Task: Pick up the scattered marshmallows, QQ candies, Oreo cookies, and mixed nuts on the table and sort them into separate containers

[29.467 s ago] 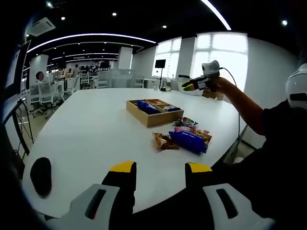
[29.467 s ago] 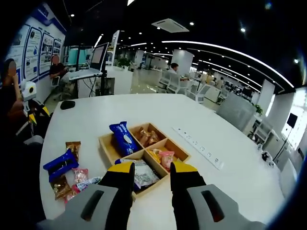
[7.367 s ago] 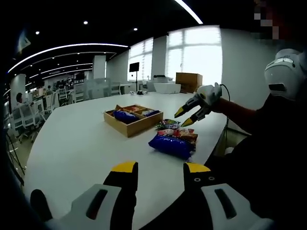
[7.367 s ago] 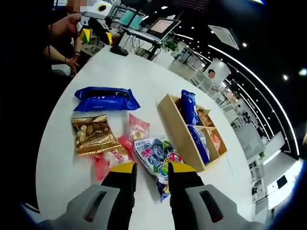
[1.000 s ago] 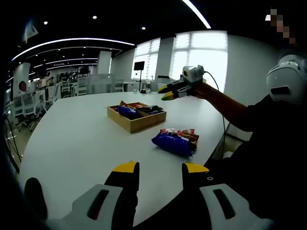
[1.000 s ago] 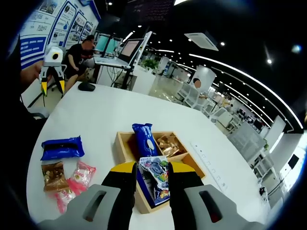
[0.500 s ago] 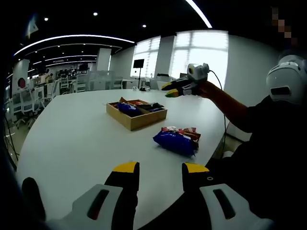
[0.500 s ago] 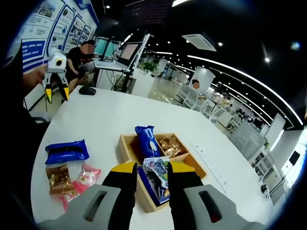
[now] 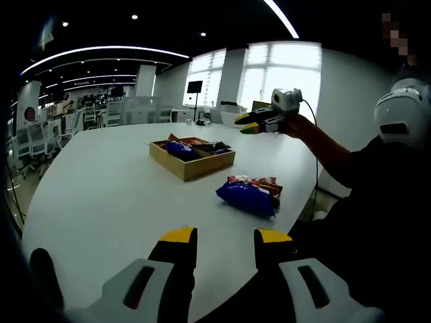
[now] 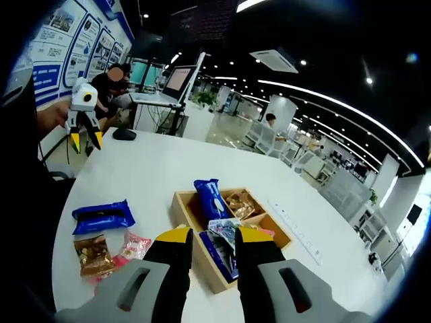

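My right gripper (image 10: 213,235) hovers open over the wooden tray (image 10: 176,200). A grape QQ candy packet (image 10: 225,230) lies in the tray just past its tips, on a blue Oreo pack (image 10: 214,259). Another Oreo pack (image 10: 210,195) and nut packets (image 10: 241,202) fill the far compartments. On the table to the left lie an Oreo pack (image 10: 102,217), a nut packet (image 10: 94,254) and a pink marshmallow packet (image 10: 135,245). My left gripper (image 9: 225,235) is open and holds nothing, low at the near table edge. From there the tray (image 9: 195,167), Oreo pack (image 9: 246,196) and right gripper (image 9: 248,128) are visible.
A white power strip (image 10: 293,219) lies beyond the tray. A black mouse (image 10: 124,134) and a laptop (image 10: 172,84) sit at the far table end, near seated people. The person's arm (image 9: 323,151) reaches over the table's right side. The left gripper (image 10: 84,138) hangs at far left.
The QQ candy packet, held between my right jaws a second ago, now lies in the tray. The right gripper has drawn back and up from the tray. My left gripper has barely moved.
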`<state>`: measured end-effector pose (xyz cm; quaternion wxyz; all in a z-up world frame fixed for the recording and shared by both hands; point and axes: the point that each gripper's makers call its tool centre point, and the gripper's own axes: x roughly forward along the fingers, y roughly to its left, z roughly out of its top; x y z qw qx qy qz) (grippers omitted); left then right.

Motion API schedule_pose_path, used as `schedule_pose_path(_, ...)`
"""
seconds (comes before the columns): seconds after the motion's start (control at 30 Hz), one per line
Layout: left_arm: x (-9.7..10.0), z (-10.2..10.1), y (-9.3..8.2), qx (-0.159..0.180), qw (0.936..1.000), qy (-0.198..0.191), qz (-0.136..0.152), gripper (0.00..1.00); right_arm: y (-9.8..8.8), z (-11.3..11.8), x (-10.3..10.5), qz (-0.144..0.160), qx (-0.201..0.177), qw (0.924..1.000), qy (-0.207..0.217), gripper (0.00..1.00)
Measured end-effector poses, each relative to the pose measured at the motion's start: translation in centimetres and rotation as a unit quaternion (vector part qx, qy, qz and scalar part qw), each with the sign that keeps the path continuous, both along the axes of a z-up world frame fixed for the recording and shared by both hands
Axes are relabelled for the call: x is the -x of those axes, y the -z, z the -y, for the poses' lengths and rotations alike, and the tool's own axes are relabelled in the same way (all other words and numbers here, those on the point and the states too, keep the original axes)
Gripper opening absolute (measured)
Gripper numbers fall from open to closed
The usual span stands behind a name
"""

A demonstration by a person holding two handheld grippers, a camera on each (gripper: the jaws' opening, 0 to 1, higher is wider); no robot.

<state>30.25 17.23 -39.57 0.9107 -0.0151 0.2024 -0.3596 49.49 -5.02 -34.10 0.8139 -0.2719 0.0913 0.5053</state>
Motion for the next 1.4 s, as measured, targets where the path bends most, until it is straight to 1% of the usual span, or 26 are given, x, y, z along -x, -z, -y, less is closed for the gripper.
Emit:
schedule_pose_path(0.17, 0.2, -0.4, -0.6, -0.003, 1.0, -0.004, 0.004, 0.39, -0.3, 0.1, 0.5, 0.005, -0.004, 1.0, 0.002, 0.22)
schedule_pose_path(0.47, 0.6, -0.9, -0.9, -0.006, 0.9999, -0.013, 0.008, 0.38, -2.1, 0.4, 2.1, 0.023, -0.03, 0.9993, 0.005, 0.21)
schedule_pose_path(0.63, 0.8, -0.9, -1.1, -0.007, 0.9998, -0.015, 0.013, 0.38, -2.9, 1.1, 3.1, 0.03, -0.04, 0.9987, 0.008, 0.21)
schedule_pose_path(0.8, 1.3, -0.8, -1.2, -0.006, 0.9997, -0.015, 0.015, 0.38, -3.0, 2.1, 3.6, 0.038, -0.039, 0.9983, 0.021, 0.21)
schedule_pose_path(1.0, 1.4, -1.0, -1.5, -0.01, 0.9996, -0.02, 0.019, 0.38, -3.0, 3.1, 4.5, 0.035, -0.058, 0.9971, 0.034, 0.21)
schedule_pose_path(1.4, 1.3, -0.3, -1.9, -0.015, 0.9995, -0.012, 0.026, 0.38, -2.5, 4.7, 6.3, 0.024, -0.081, 0.9951, 0.051, 0.21)
